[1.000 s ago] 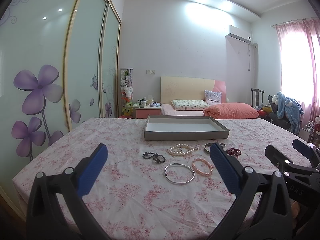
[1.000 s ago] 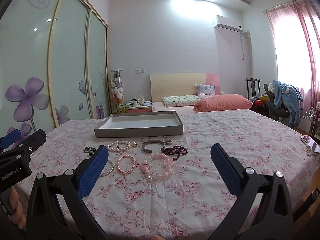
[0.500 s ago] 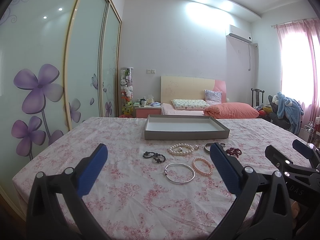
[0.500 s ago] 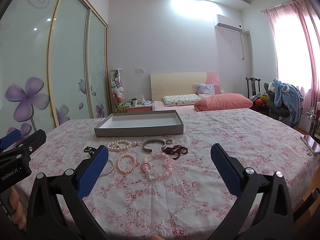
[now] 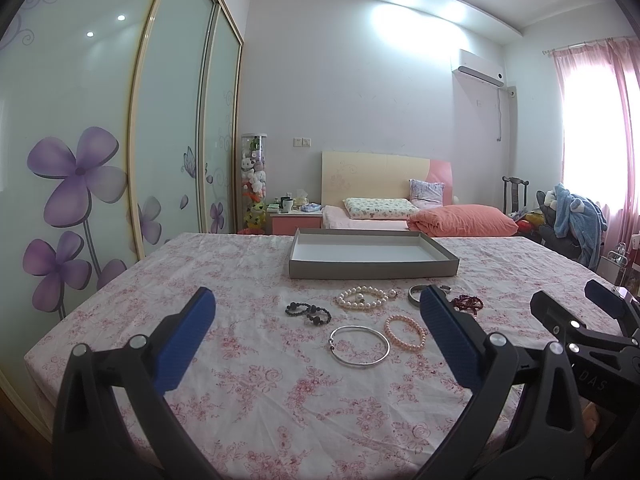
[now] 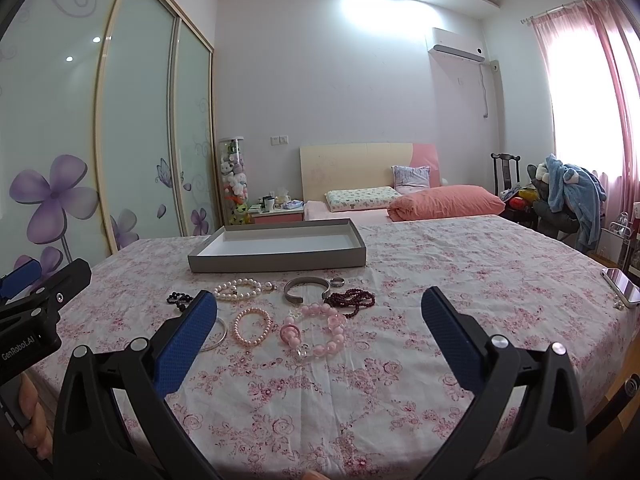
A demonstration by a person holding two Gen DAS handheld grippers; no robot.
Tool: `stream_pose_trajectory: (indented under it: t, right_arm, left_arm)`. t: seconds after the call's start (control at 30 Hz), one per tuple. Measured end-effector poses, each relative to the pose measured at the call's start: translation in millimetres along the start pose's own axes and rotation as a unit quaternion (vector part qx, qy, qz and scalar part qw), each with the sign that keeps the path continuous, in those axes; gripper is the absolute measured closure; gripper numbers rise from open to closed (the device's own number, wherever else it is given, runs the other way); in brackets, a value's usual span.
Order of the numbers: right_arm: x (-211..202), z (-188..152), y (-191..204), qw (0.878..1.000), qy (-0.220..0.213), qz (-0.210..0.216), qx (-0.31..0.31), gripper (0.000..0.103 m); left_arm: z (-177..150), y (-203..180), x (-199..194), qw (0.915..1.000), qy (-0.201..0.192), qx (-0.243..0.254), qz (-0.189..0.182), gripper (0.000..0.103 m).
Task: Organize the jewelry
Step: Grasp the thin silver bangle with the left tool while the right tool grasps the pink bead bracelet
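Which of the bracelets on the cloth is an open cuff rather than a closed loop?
The grey metal cuff, just before the tray; its band has a gap, unlike the beaded loops.

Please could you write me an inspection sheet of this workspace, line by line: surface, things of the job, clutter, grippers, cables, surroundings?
Surface: bed with pink flowered sheet, a little wrinkled.
Job's things: grey tray, nothing in it; in front of it lie a pearl bracelet, black bead bracelet, silver bangle, small pink bead bracelet, big pink bead bracelet, grey cuff, ring, dark red beads.
Clutter: phone at the sheet's right edge.
Grippers: left gripper open, holds nothing; right gripper open, holds nothing.
Cables: nothing seen on the bed.
Surroundings: flowered wardrobe doors, second bed, curtained window.
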State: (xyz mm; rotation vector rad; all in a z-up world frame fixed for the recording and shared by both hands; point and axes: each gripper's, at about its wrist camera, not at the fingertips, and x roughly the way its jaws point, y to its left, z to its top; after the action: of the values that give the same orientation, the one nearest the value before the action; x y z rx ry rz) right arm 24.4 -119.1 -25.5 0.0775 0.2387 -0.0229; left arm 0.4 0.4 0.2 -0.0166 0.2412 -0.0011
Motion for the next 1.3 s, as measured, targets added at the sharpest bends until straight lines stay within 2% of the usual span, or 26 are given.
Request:
stream_pose_trajectory:
  t: [0.23,0.4,0.53,0.67,0.73,0.83,0.93,1.17,1.3]
  right_arm:
    - [6.1,-1.9,-2.9,1.0,0.01,-0.003,0.002,0.002]
    - [23.1,-1.7,-8.2,0.999,0.034,-0.006,0.005,0.002]
    - [45.0,1.9,-14.6,0.998,0.066,-0.004,0.011,0.002]
    - [77.5,3.6,-24.2,0.992,0.12,0.004,0.029,0.002]
    - [92.0,3.1,-28.1,0.989,0.146,0.007,0.036,0.007]
    - [107.0,0.5,-29.2,0.984,0.175,0.009,0.037,0.011]
    - [121.1,-3.0,-30.7,0.978,0.204,0.014,0.042,0.012]
    - [133.2,-5.0,-30.7,0.974,0.224,0.011,0.039,0.012]
    - [138.0,-5.3,-32.5,0.972,0.233,0.004,0.037,0.012]
  left_arm:
    - [-4.1,-1.2,2.8,1.0,0.008,-0.001,0.0,0.004]
    - [-13.6,-7.5,25.9,0.9997,0.025,0.004,0.002,0.004]
    - [-7.2,-6.2,52.4,0.9981,0.06,0.013,0.004,0.004]
    - [-3.5,-3.4,85.9,0.9936,0.11,0.023,-0.003,0.004]
    - [-6.7,-2.0,106.8,0.9891,0.144,0.03,-0.008,0.004]
    - [-15.4,-4.0,138.1,0.9766,0.209,0.04,-0.032,0.005]
    - [-21.9,-8.2,158.3,0.9642,0.255,0.043,-0.061,0.006]
    - [-32.1,-26.5,180.4,0.9463,0.304,0.071,-0.084,0.006]
    - [-38.9,-36.6,192.6,0.9371,0.327,0.096,-0.074,0.006]
